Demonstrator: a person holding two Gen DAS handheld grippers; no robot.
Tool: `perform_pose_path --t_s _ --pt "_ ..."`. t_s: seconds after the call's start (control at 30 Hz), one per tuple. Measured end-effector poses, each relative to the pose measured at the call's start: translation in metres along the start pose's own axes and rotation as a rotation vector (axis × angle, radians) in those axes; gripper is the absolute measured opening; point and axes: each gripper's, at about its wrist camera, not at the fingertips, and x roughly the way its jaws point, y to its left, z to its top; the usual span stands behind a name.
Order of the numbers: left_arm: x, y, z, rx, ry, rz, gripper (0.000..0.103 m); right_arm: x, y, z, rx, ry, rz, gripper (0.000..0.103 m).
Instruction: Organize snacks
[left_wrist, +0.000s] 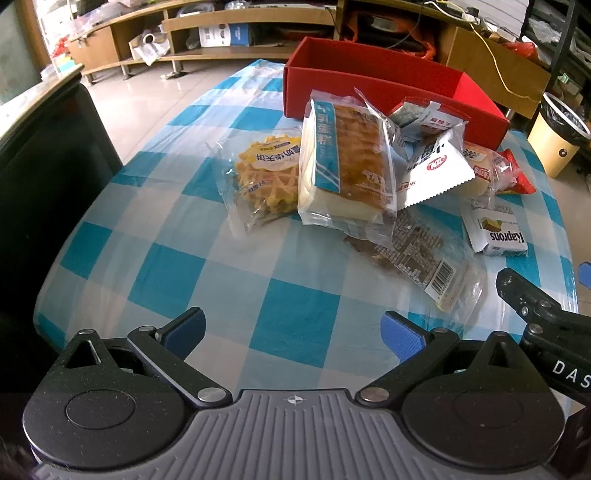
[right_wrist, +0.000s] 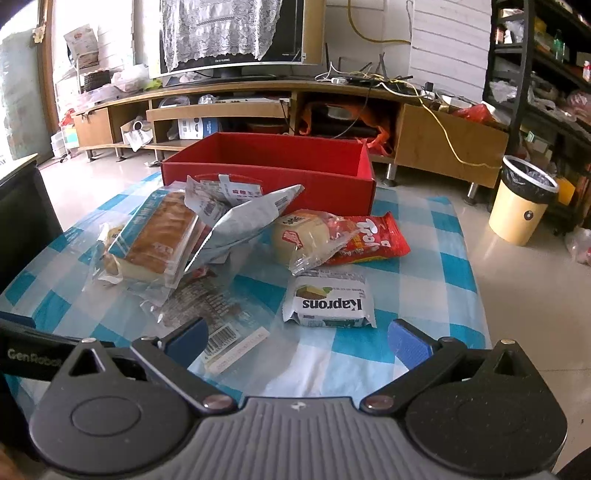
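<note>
A pile of wrapped snacks lies on the blue-checked tablecloth in front of an open red box, which also shows in the right wrist view. The pile holds a waffle pack, a large bread pack, a white sachet, a clear pack with a barcode, a Kaprons wafer, a round bun and a red packet. My left gripper is open and empty, short of the pile. My right gripper is open and empty, just before the Kaprons wafer.
A dark chair or cabinet stands left of the table. A cream waste bin stands on the floor at the right. A long wooden TV stand runs behind the table. Dark shelves fill the right side.
</note>
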Motion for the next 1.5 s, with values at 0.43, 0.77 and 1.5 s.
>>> perform_pose_path --t_s 0.43,0.77,1.5 --pt "0.0012 -0.0005 -0.0006 0.006 0.001 0.001 0.102 0.0040 0.0011 -0.0015 -0.003 0.013 0.004 0.103" --pt "0.0018 -0.0011 -0.0007 0.006 0.000 0.004 0.102 0.0052 0.0010 -0.0018 -0.002 0.017 0.009 0.103" --pt "0.0024 -0.0018 -0.0015 0.016 -0.005 0.015 0.102 0.0069 0.0014 -0.0027 -0.002 0.025 0.018 0.103"
